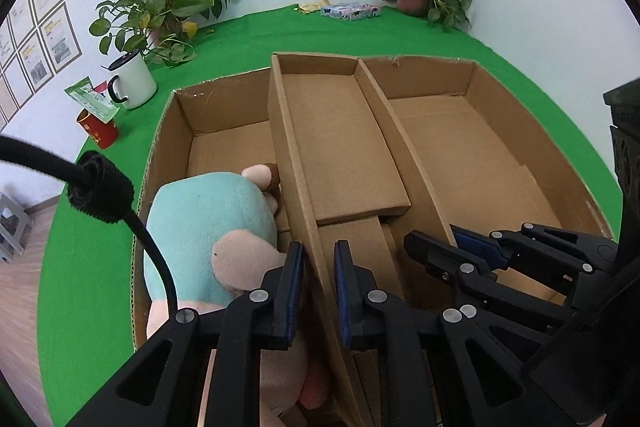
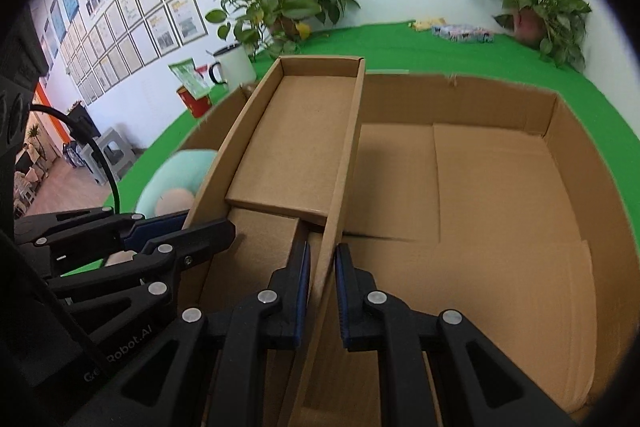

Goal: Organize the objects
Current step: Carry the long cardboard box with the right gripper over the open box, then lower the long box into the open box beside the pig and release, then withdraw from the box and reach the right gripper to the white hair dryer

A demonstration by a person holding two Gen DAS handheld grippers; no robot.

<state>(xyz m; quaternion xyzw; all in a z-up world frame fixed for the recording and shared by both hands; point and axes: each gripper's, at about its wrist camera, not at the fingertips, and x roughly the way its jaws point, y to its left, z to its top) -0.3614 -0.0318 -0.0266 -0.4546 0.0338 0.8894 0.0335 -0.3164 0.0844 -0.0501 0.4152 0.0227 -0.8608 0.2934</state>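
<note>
Corrugated brown cardboard makes up the large open box (image 1: 500, 131) on the green-covered tabletop (image 1: 100, 227), its cut rims rough and its floor lined with flat overlapping sheets. One long, narrow cardboard tray (image 1: 340, 131) stands lengthwise inside the box, splitting it into a left and a right bay. The left tool (image 1: 318, 291) is pinched on the tray's left wall, the right tool (image 2: 322, 291) on its right wall, each with blue ribbed pads tight against the board. One soft plush toy (image 1: 208, 227), mint green with pink patches, lies in the box's left bay; its lower part is cut off behind the left tool. Beyond the box stand two leafy potted plants, a white mug (image 1: 134, 81) and a red cup (image 1: 98, 129).
</note>
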